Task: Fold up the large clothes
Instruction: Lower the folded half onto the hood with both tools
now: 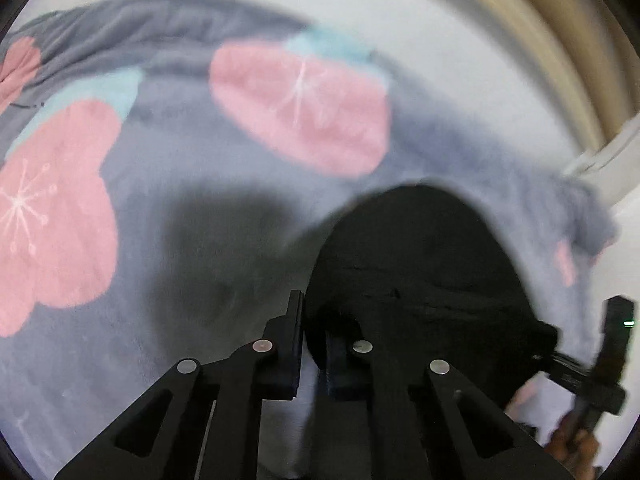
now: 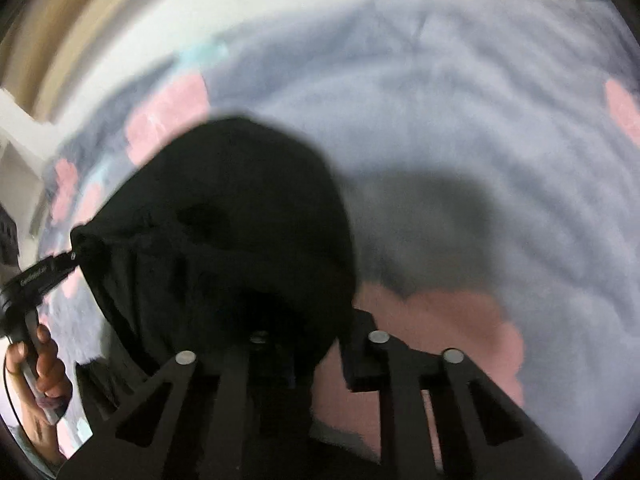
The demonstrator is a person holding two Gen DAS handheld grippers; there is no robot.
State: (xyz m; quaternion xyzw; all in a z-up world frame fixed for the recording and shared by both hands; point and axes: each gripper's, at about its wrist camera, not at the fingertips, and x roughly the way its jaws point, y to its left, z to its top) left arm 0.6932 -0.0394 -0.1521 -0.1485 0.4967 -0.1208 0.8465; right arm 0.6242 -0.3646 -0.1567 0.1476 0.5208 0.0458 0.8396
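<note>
A black garment (image 1: 420,264) hangs in the air between the two grippers, above a grey blanket with pink flowers (image 1: 168,184). My left gripper (image 1: 314,320) is shut on one edge of the black garment. It also shows at the left of the right wrist view (image 2: 70,258), pinching a corner of the garment (image 2: 224,216). My right gripper (image 2: 320,340) holds the cloth's other edge; its left finger is buried in the fabric. It shows at the right edge of the left wrist view (image 1: 560,354), clamped on a corner. Both views are motion-blurred.
The grey flowered blanket (image 2: 460,128) covers a bed with a white sheet (image 1: 460,60). A beige wall or headboard (image 1: 560,40) runs along the far side. A white piece of furniture (image 2: 20,128) stands beside the bed.
</note>
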